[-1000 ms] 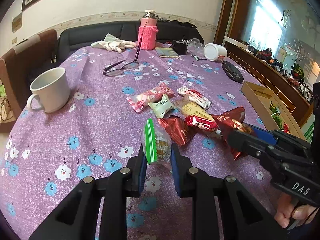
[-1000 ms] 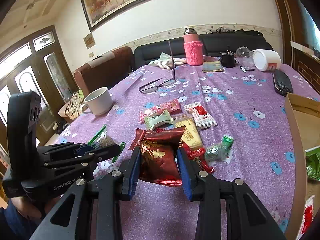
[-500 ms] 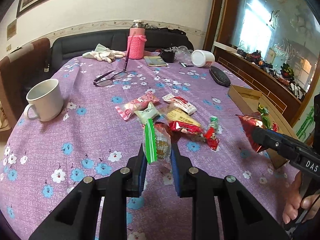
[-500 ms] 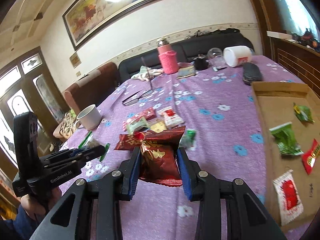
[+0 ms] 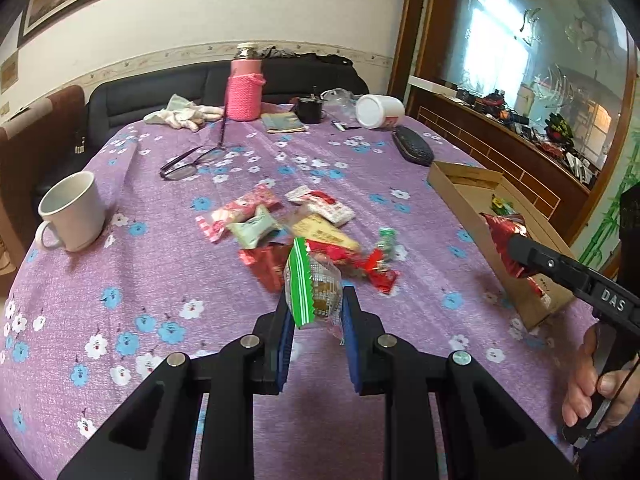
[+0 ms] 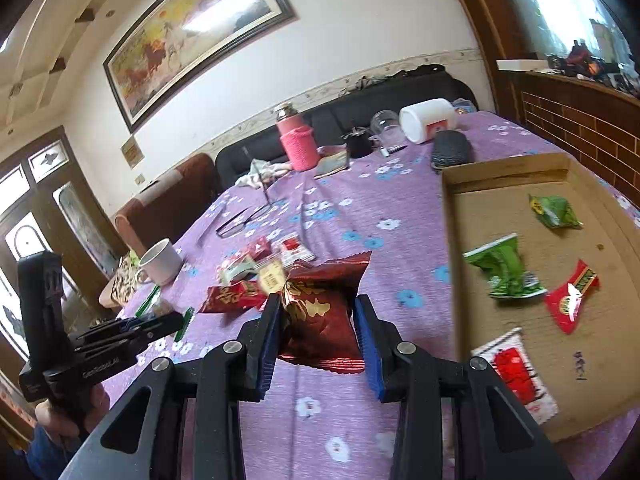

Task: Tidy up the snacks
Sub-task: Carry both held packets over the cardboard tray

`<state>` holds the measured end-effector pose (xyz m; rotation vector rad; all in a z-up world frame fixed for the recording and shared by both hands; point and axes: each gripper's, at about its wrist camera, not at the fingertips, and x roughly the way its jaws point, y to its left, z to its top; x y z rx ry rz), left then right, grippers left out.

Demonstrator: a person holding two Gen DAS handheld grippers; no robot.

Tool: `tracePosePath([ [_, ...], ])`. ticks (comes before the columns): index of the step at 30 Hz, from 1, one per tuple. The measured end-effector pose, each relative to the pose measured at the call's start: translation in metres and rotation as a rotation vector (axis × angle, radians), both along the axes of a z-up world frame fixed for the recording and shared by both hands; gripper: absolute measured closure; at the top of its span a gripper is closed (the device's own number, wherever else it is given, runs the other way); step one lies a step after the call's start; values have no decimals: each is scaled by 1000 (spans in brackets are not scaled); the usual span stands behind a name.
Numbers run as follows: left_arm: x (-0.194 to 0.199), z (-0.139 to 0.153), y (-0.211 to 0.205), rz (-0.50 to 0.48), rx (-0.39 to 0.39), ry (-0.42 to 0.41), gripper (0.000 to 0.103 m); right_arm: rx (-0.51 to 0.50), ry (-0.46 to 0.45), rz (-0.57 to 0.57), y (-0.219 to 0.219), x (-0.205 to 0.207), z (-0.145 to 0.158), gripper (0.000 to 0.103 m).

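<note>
- Red packet [image 6: 316,316]: a crinkled foil pouch with gold print, pinched between the blue ribbed pads of the right gripper [image 6: 316,332], whose jaws stand narrowly apart on it. It hangs above the cloth, just at 9 o'clock of the box [image 6: 452,240].
- Green packet [image 5: 314,288]: a clear film sachet with a green serrated edge, clamped by the left gripper [image 5: 316,320], jaws nearly closed on it, above the cloth at 6 o'clock of the pile [image 5: 304,224].
- Box: a shallow cardboard tray with low walls. It holds two green pouches, a red one and a red-and-white one, all flat.
- Pile: loose glossy wrappers in pink, pale green, yellow and red.
- Risk: slick foil may slide from the pads if the grip eases. The low wall could catch the red packet's hanging edge, so it may drop outside.
- Table [image 5: 120,280]: purple flowered cloth, soft and matte. A white mug [image 5: 74,212] stands at 9 o'clock of the pile.
</note>
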<state>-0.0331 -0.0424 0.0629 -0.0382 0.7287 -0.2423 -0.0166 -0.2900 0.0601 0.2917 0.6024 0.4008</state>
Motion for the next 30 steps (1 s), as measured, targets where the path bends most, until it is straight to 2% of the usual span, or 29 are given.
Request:
tracePosePath([
  [10,3,8,-50,-89,10,14,81,65,-42,-114,-58,-12,5,64],
  [14,5,11,-80,-143,24,13,81,91,-54,-184,-91,-18,7,64],
  [23,9,17,-162,-293,37,1,81,76,-81,-365,-161,-35,4,64],
  [30,8,9,-228,-401,53,5,81,197,-41,-385,-192,-35,-10,64],
])
